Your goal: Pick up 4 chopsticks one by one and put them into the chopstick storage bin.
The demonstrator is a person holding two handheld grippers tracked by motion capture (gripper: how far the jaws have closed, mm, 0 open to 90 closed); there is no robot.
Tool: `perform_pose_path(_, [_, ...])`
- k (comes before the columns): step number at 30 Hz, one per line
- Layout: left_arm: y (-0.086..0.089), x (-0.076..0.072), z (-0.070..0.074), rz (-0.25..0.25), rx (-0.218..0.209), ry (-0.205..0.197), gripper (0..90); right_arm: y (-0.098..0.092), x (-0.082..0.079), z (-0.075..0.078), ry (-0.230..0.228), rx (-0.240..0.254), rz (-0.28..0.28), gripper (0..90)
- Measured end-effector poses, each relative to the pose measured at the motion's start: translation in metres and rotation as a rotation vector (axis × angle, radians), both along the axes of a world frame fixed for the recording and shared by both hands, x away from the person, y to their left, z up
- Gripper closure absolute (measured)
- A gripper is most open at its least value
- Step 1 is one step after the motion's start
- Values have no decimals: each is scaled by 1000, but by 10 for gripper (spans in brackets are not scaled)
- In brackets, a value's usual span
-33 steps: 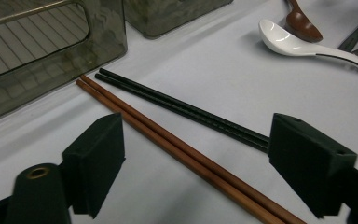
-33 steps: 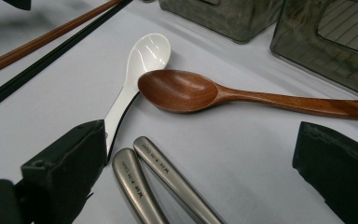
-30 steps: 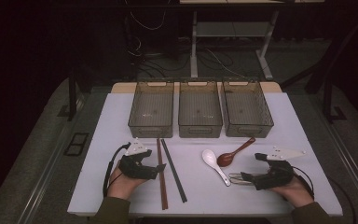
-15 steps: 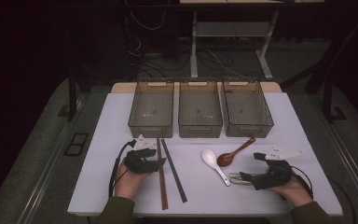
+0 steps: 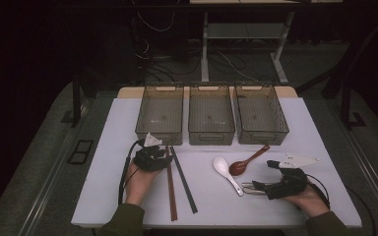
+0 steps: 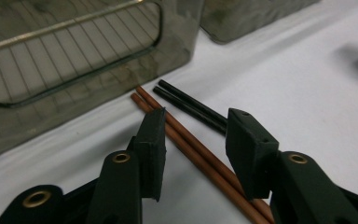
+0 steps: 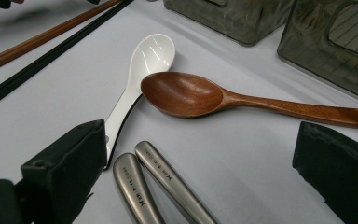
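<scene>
The pair of brown chopsticks [image 6: 200, 156] lay flat on the white bench [image 5: 206, 206], side by side and touching along their length. Their far tips rested just before the left smoky-grey bin [image 5: 160, 118]. Thin, round and reddish-brown, they ran back toward the person, close beside a pair of black chopsticks [image 6: 191, 106], angled slightly apart from them.

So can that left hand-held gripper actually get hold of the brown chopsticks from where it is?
Probably yes: the left hand-held gripper already straddles the brown chopsticks, its jaws have just been closing, and nothing lies between; the black chopsticks sit just beyond.
</scene>
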State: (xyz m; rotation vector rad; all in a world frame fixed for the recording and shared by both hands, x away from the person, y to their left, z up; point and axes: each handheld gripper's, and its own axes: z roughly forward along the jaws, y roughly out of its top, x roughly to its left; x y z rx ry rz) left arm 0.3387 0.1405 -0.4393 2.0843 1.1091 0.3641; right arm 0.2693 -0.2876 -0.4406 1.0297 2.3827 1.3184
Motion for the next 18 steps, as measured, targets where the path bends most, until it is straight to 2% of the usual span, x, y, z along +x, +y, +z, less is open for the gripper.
perform_pose_path(2, [-1,3,0,10,12,6,586,0,0,0,2,0,1,30])
perform_pose_path(3, [-3,6,0,22,-6,16,590,0,0,0,1,1,1,30])
perform_pose_path(4, [-3,6,0,22,-6,16,593,0,0,0,1,1,1,30])
perform_pose_path(12, [-6,10,-2,44,46,26,626,0,0,0,0,1,0,30])
perform_pose_path(15, [-5,11,-3,45,35,29,638,0,0,0,-1,0,0,30])
perform_pose_path(18, [-6,11,-4,35,42,34,650,0,0,0,0,-2,0,30])
